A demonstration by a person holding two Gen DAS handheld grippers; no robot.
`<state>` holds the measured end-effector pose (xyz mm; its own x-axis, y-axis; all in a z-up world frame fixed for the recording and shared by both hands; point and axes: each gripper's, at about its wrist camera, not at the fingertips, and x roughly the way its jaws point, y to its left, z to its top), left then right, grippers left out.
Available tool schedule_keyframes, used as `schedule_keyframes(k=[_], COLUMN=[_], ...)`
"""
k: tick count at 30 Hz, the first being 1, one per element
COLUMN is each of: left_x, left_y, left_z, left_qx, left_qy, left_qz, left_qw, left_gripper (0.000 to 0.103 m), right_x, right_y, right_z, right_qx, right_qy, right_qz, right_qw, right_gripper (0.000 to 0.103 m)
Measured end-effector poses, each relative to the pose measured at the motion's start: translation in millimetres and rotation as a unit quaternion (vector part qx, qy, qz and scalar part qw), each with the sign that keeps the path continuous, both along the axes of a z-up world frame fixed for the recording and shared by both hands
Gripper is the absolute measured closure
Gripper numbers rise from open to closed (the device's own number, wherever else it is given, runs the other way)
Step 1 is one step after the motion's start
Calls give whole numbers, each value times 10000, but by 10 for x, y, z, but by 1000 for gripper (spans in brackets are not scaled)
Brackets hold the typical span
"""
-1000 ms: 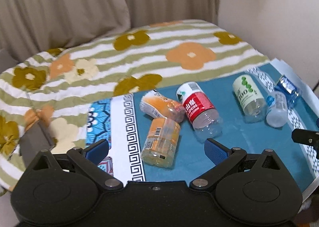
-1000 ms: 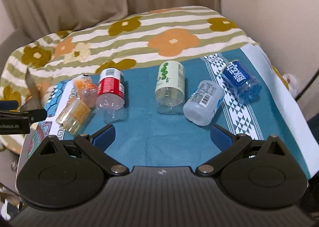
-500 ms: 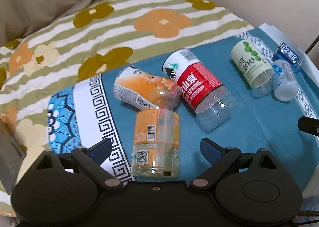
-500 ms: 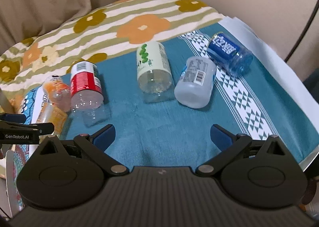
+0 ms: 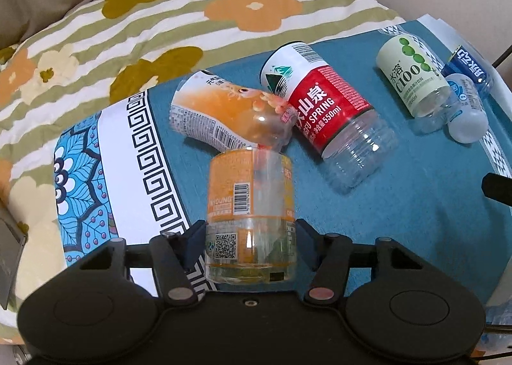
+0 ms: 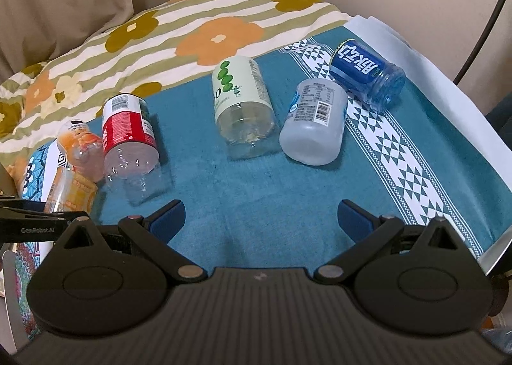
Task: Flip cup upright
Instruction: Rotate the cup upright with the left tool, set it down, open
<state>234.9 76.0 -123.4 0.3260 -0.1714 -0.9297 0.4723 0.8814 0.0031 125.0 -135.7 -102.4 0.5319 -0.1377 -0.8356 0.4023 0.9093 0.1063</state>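
Left gripper (image 5: 249,237) clamped on the orange-label cut bottle cup (image 5: 249,214), lying on its side on the teal cloth (image 5: 416,221) beside the patterned border. Right gripper (image 6: 260,216) spread wide, holding nothing, above bare cloth.

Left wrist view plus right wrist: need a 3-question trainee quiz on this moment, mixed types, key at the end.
1. True or false: the left hand-held gripper has its fingers on either side of the orange-label cup.
2. Multiple choice: the right hand-held gripper is A) shut on the blue-label cup, B) open above bare teal cloth, C) touching the green-dot cup.
3. Fill in: the red-label cup lies on its ____.

Key: 1 true. 2 B. 3 side.
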Motion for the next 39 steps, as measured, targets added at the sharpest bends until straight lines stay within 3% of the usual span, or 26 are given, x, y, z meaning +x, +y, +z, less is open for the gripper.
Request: schedule_keyframes(k=[14, 26, 39], left_x=[-319, -898, -1226], left_y=[-34, -549, -1320], left_z=[261, 519, 208], left_qx=[-79, -324, -573], left_qy=[-218, -364, -154], left_qz=[444, 1033, 1621], left_qw=[9987, 9935, 9850], left_gripper=[40, 40, 40], right_x=[-75, -272, -437], right_y=[-141, -590, -1119], right_z=[190, 379, 241], right_qx=[-74, -92, -232], right_qy=[-134, -174, -189], right_qz=[407, 1149, 2170], right_qw=[9991, 9932, 9757], right_gripper=[0, 0, 0])
